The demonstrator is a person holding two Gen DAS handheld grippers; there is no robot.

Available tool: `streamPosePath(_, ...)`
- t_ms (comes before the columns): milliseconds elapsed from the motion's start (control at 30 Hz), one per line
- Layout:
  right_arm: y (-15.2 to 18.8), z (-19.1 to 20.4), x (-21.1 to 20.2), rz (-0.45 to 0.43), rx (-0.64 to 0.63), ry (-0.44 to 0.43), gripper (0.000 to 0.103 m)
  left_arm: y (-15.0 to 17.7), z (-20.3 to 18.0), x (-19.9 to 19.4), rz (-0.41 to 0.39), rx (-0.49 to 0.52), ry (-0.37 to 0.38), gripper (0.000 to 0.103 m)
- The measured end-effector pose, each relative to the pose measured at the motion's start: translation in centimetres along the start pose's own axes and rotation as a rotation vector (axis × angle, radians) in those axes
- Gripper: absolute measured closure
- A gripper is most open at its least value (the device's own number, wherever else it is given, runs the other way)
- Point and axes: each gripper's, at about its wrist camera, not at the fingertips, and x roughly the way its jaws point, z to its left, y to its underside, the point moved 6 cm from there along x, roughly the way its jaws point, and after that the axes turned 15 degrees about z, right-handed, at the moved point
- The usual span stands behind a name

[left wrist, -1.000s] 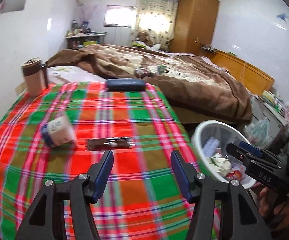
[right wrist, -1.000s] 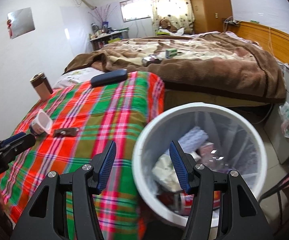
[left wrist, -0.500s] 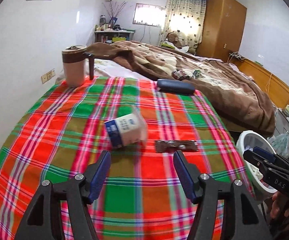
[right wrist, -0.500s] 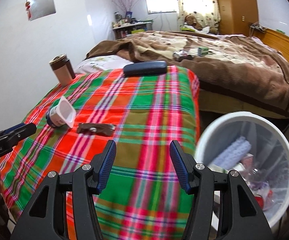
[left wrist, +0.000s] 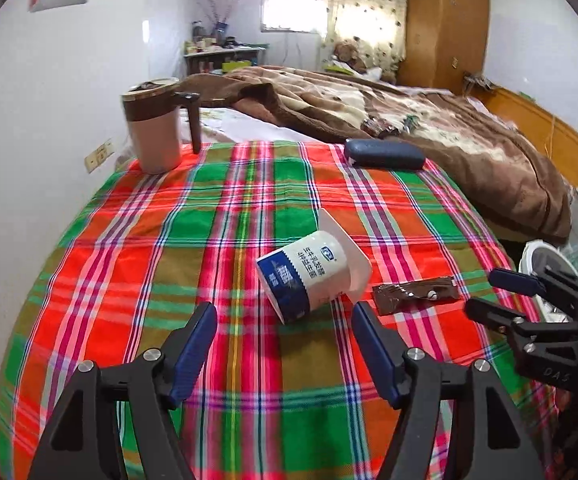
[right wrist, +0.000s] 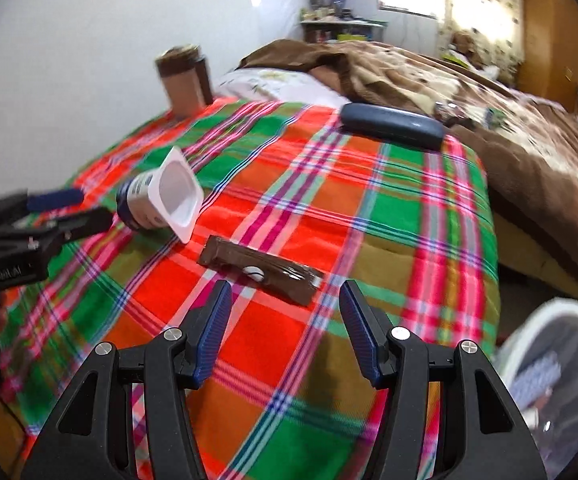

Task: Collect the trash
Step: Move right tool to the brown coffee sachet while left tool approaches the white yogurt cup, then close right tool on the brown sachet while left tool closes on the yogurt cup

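Centrally, two pieces of trash are shown on the plaid cloth point(left wrist: 137, 256): a tipped yoghurt cup point(left wrist: 311, 276), lying just ahead of the left gripper point(left wrist: 283, 330) and slightly toward its right finger, and a flat brown wrapper point(right wrist: 261, 270), lying just ahead of the right gripper point(right wrist: 285, 316). The cup is judged light, thin-walled and easily crushed; a gentle hold across its round body, behind the square rim, is suggested. The wrapper is judged limp and slippery, lying flush on the cloth, so a pinch at one short end is advised.

The left jaws are seen opening, nothing between them; the right jaws are held moderately wide and empty. Neither piece is touched.

Farther ahead of both tongs, a lidded mug point(left wrist: 155, 128) and a dark case point(left wrist: 385, 154) are seen at the far edge of the cloth, with a brown blanket point(left wrist: 469, 148) beyond.

The cup's printed side is shown only in the left wrist view; its open, empty mouth is shown only in the right wrist view. The white bin point(right wrist: 557, 364), to the right of the right gripper, is shown with its contents there, whereas only a sliver of rim appears in the left view.
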Motion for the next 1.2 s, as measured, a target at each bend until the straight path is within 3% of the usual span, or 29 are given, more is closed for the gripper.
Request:
streamPosePath(167, -0.9, 0.3, 1.5, 0.025, -0.057, 0.03, 0.037, -1.3, 0.4, 1.4, 0.028, 0.039, -0.04, 0.034)
streamPosePath(433, -1.9, 0.9, 3.1, 0.076, -0.135, 0.049, 0.037, -2.4, -0.4, 4.2, 0.092, 0.107, -0.022, 0.034)
streamPosePath(833, -2.6, 0.0, 3.6, 0.085, -0.053, 0.027, 0.036, -4.3, -0.4, 6.4, 0.109, 0.085, 0.033, 0.034)
streamPosePath(900, -2.8, -0.2, 3.6, 0.079, -0.037, 0.037, 0.044, -4.6, 0.0, 6.6, 0.099, 0.055, 0.039, 0.034)
streamPosePath(967, -2.8, -0.3, 3.4, 0.068, -0.026, 0.035, 0.063, -4.8, 0.3, 6.6, 0.085, 0.041, 0.052, 0.036)
streamPosePath(1067, -2.7, -0.7, 3.3, 0.061, -0.004, 0.027, 0.081, -4.9, 0.6, 6.8, 0.085, 0.023, 0.058, 0.04)
streamPosePath(1200, -2.7, -1.1, 3.3, 0.056, 0.023, 0.02, 0.091, -5.0, 0.9, 6.9, 0.077, 0.005, 0.074, 0.041)
